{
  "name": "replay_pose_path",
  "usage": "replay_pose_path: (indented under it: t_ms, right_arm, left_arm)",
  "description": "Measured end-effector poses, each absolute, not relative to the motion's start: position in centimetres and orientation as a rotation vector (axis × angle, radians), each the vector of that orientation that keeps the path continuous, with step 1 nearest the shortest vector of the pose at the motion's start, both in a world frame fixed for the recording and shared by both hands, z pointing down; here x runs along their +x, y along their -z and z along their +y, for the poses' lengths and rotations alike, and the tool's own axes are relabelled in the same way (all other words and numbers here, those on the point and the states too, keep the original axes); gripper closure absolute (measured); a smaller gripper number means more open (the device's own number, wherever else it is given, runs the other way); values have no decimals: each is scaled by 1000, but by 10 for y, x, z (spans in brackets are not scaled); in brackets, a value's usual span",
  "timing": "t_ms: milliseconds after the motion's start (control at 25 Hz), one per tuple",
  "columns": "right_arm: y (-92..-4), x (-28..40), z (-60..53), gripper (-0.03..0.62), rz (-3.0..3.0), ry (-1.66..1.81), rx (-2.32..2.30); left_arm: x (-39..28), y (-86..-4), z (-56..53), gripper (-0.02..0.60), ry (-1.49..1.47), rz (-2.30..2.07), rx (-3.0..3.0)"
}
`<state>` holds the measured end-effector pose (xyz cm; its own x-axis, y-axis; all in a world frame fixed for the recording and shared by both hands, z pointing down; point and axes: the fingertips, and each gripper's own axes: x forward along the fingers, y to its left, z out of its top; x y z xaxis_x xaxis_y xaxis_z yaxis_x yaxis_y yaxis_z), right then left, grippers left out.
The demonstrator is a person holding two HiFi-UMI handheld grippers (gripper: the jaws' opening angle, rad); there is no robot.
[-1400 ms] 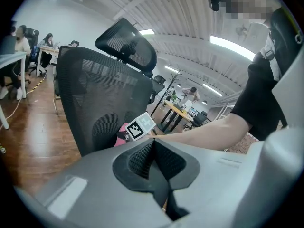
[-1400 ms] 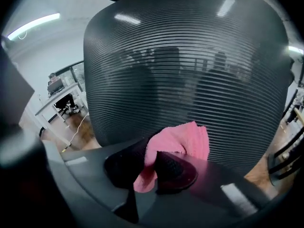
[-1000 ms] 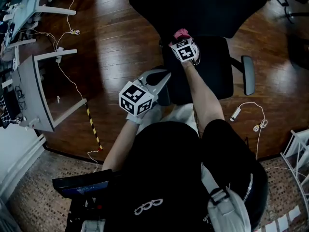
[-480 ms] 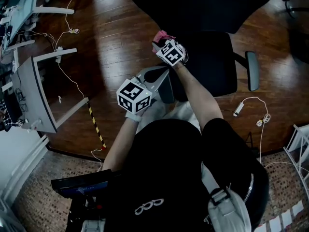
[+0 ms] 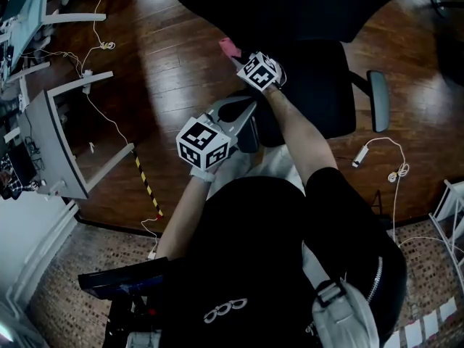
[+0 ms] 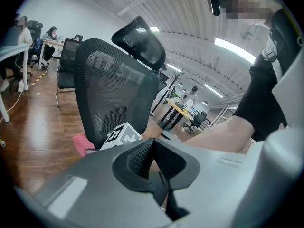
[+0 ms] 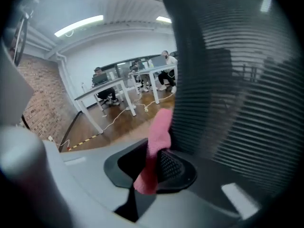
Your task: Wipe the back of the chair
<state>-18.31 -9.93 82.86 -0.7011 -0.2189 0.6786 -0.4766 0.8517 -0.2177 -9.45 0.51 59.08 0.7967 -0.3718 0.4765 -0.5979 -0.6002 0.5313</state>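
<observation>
A pink cloth (image 7: 154,146) is clamped in the right tongs (image 5: 239,58) at the edge of the black mesh chair back (image 7: 228,80), which is blurred there. The left tongs (image 6: 152,145) are closed on nothing.

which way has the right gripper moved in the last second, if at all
Yes. In the head view the right gripper, holding the pink cloth, has slid left along the chair back, farther from the armrest on the picture's right.
</observation>
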Motion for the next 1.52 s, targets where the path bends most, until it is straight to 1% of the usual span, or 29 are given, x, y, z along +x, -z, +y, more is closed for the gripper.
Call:
replay_pose_path:
  t_ms: [240,400,640,920,1240,1400,1520]
  right_arm:
    - [-840,-106,-109,546,-2295,-495,564]
    - [-850,-64,-133,546,-2262,-533,655]
    - [-852,16,-160,546,-2182,-566,790]
    - [-854,137,-181,546,-2046,-632,1038]
    - [-829,243,-195,546,-1924,-717,1319]
    - [-802,300,-204,546,-1863,-788,1538]
    - [-775,328,-214,546,-1832,-772,1631]
  left_arm:
    - [-58,-590,7,592,-419,-710,2275]
    - [-48,-596,-2,592,-447,-702,2283]
    - [-22,-592,-12,592,-464,-686,2294]
    - [12,-591,-16,592,-483,-675,2317]
    - [45,-581,-22,592,-483,-644,2351]
    - [61,-573,-21,592,-474,-630,2375]
    - [67,-567,-22,592,-457,-628,2388]
